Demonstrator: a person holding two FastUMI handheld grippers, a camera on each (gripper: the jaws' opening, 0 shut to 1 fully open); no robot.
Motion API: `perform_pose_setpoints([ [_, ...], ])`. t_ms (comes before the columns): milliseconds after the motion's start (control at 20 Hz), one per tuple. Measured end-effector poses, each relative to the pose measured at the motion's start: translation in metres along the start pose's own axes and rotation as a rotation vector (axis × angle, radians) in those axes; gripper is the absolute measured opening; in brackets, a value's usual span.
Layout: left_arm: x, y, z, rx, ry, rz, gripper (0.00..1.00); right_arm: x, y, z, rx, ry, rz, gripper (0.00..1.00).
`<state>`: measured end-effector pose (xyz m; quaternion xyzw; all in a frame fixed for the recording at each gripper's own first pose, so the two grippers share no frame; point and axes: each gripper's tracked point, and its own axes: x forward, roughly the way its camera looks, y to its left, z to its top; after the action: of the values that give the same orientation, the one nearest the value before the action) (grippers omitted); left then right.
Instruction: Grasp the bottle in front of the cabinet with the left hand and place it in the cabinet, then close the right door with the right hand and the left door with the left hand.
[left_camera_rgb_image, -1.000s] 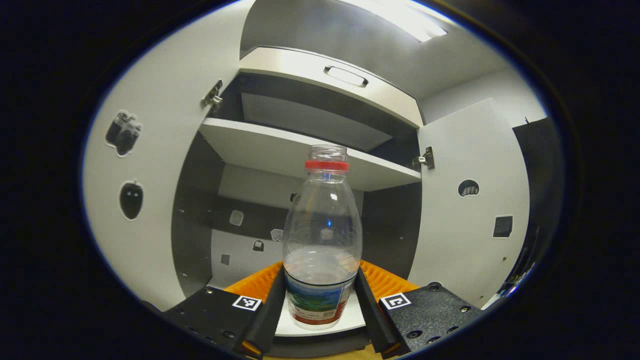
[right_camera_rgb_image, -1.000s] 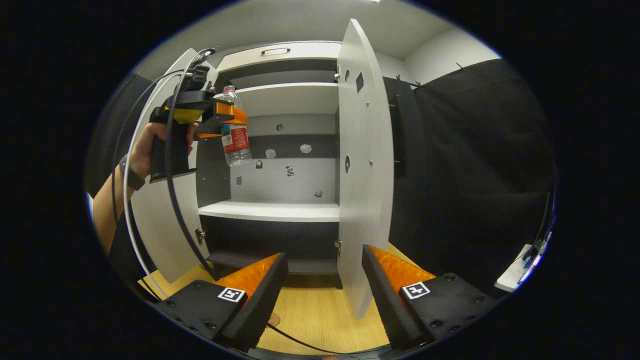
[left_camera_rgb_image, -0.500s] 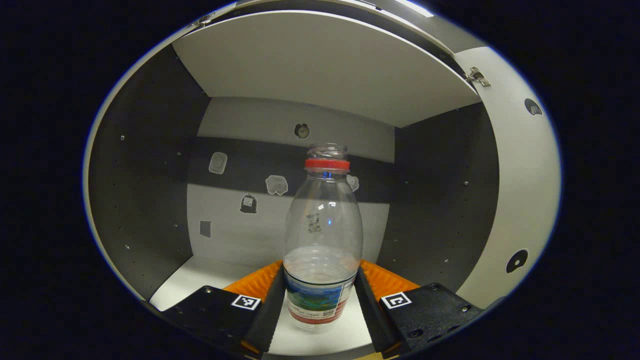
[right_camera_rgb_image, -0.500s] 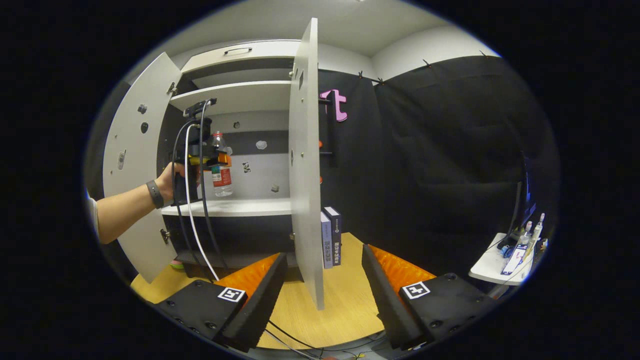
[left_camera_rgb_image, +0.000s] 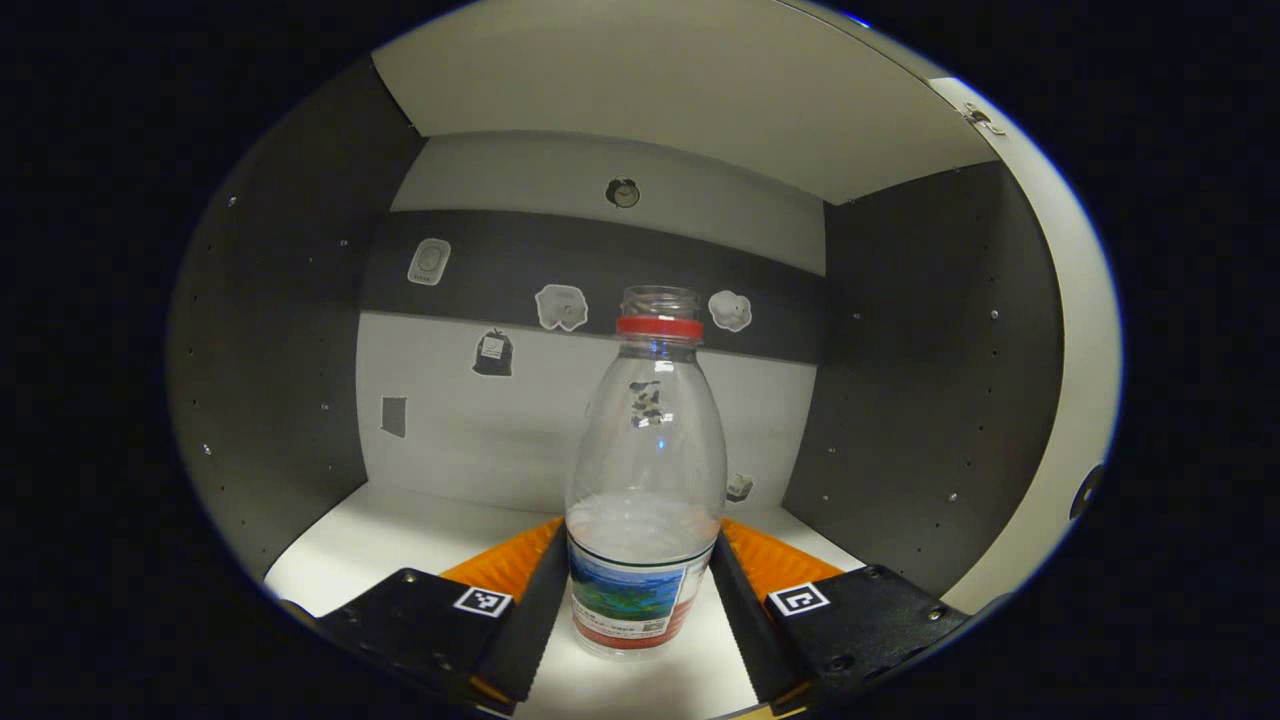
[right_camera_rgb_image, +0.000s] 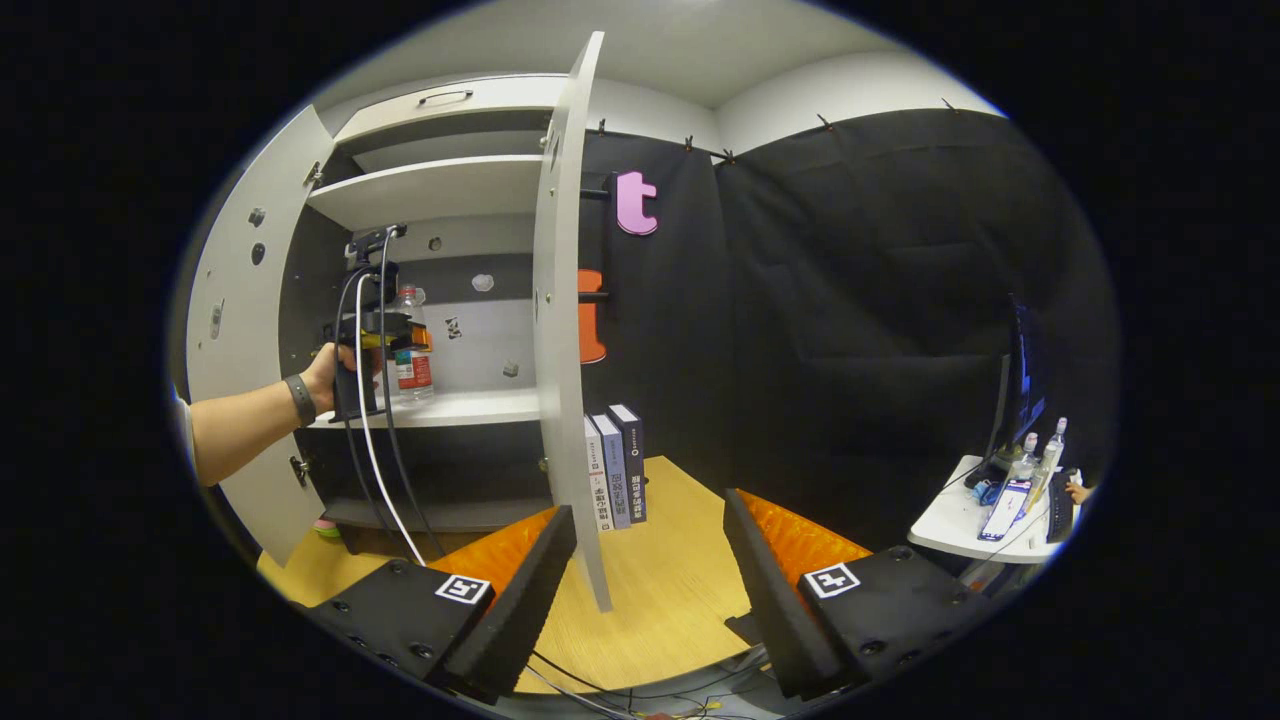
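While clamped on the bottle (left_camera_rgb_image: 645, 480), left tool (left_camera_rgb_image: 640, 610) over the cabinet's shelf (left_camera_rgb_image: 400, 540); right tool (right_camera_rgb_image: 650, 590) open, empty.

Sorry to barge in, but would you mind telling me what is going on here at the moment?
A person is putting a clear bottle into an open cabinet. The left gripper is shut on the bottle's lower part, holding it upright inside, at or just above the white shelf. The right gripper is open, holding nothing, near the right door. Both doors are open.
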<state>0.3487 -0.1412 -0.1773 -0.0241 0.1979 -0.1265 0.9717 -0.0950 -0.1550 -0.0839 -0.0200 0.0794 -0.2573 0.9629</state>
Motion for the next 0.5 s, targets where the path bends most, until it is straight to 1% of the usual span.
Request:
perform_pose_setpoints([
  [50, 0.001, 0.000, 0.001, -0.002, -0.008, -0.004, 0.81, 0.001, -0.001, 0.000, 0.000, 0.001, 0.001, 0.98],
  [100, 0.002, 0.003, 0.003, -0.003, -0.017, 0.000, 0.91, 0.000, 0.000, 0.001, 0.001, 0.000, 0.002, 0.98],
  [150, 0.000, 0.003, 0.008, -0.007, -0.036, 0.004, 0.95, 0.000, 0.001, 0.001, 0.002, -0.001, 0.005, 0.98],
  [350, -0.024, 0.003, 0.047, -0.044, -0.177, -0.005, 0.95, -0.001, 0.003, 0.004, 0.002, -0.009, 0.014, 0.98],
  [500, -0.066, -0.004, 0.080, -0.044, -0.271, -0.025, 0.95, 0.000, 0.007, 0.015, 0.022, -0.025, 0.033, 0.98],
])
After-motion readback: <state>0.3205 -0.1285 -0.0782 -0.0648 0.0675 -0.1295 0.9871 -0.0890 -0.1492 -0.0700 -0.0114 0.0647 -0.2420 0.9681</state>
